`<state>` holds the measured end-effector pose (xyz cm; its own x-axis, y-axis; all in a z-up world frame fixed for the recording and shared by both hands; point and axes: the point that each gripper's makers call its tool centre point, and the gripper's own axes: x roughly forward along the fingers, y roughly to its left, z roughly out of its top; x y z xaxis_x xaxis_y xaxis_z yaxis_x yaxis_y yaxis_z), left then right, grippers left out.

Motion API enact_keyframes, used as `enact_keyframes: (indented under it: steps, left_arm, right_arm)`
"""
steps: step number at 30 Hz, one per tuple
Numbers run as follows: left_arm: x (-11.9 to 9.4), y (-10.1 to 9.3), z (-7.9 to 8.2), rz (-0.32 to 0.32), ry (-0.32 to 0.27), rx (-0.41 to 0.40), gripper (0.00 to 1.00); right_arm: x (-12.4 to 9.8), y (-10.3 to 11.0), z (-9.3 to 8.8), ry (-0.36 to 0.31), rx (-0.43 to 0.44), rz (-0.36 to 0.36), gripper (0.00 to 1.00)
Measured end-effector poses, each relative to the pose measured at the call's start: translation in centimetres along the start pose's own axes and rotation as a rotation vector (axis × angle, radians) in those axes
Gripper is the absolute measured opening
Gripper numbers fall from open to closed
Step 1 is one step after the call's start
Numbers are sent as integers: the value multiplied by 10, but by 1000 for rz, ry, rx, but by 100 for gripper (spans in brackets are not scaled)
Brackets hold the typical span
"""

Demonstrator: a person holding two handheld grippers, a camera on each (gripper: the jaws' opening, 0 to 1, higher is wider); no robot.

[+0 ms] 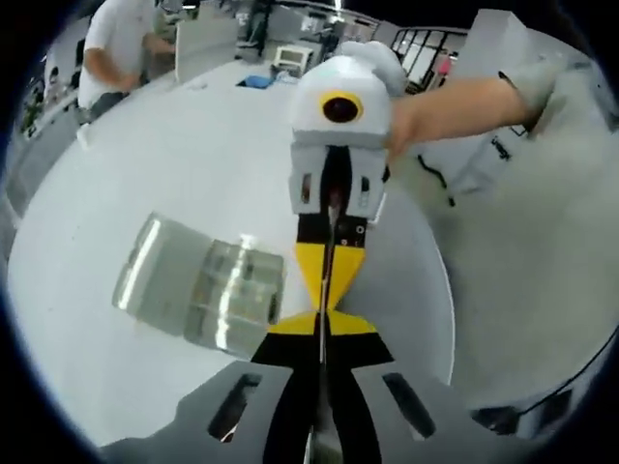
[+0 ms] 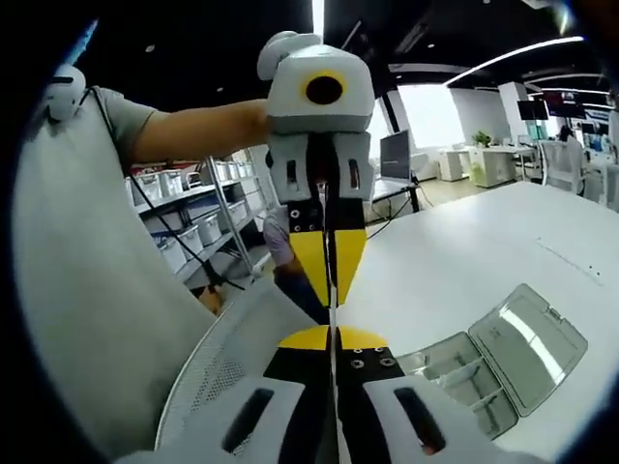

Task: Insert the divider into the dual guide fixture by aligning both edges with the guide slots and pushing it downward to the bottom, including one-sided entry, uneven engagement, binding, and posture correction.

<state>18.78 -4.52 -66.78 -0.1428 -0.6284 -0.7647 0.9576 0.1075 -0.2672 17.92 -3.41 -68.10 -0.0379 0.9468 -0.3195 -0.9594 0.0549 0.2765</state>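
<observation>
White tabletop (image 1: 145,174), broad and bare. Clear plastic box (image 1: 198,285) with inner slots lying near its edge, lid open. Thin divider (image 2: 332,319) held edge-on between both claws, above the box. Light, stiff, slippery; best pinched at opposite edges. Left claw (image 1: 322,340) and right claw (image 2: 333,356) closed on it.

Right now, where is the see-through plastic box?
In the left gripper view the clear box lies on the white table, just left of the gripper tips. In the right gripper view it sits lower right, lid open.
</observation>
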Motion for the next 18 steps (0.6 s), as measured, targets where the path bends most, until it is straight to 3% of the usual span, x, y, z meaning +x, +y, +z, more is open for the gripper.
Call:
enact_keyframes:
  steps: [18]
  left_arm:
    - [5, -9, -8, -82, 112, -72, 0]
  right_arm:
    - [7, 10, -5, 18, 17, 50, 0]
